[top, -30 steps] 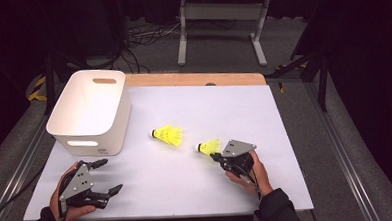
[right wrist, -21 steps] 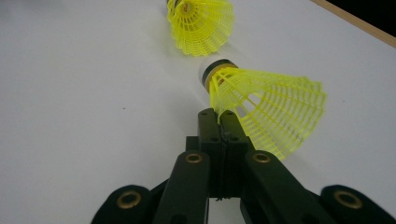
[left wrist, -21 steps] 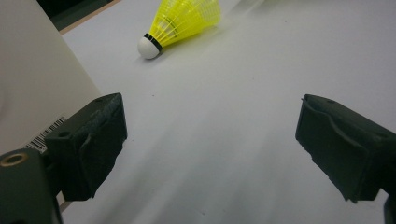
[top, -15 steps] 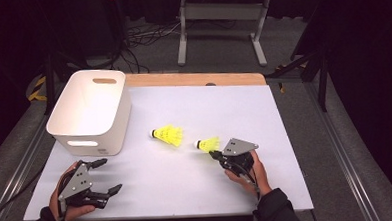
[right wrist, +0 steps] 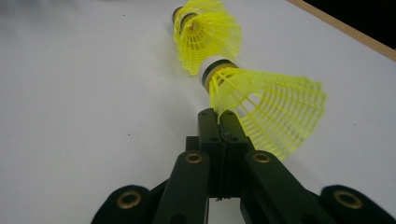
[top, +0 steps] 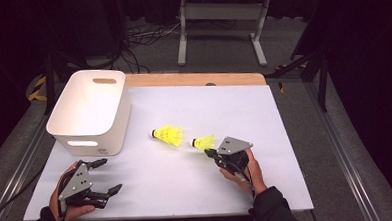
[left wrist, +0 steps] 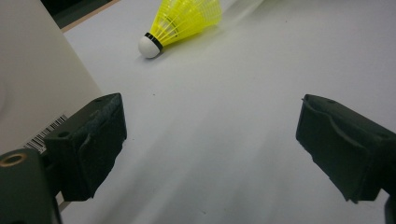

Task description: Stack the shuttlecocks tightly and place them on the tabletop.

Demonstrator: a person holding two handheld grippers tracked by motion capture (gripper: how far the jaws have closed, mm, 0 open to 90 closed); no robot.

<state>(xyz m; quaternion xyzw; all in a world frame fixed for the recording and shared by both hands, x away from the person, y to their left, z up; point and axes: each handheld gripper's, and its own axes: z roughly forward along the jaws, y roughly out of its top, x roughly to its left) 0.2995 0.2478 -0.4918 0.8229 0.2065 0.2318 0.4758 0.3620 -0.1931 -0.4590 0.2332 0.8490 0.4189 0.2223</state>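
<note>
**Right gripper clamps the near shuttlecock's skirt**

High view: little has shifted over the last second. The right gripper (top: 212,151) pinches the nearer yellow plastic-mesh shuttlecock (top: 204,141); the second yellow shuttlecock (top: 167,135) lies at ten o'clock, toward the white plastic bin (top: 115,126).

Left gripper view: the left gripper (left wrist: 210,149) is spread, idle.

Right gripper view: jaws clenched on the skirt's edge, so lifting probably comes next.

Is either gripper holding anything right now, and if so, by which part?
The right gripper is shut on the near shuttlecock, pinching the edge of its yellow skirt. The left gripper stands open on the table, holding nothing.
</note>
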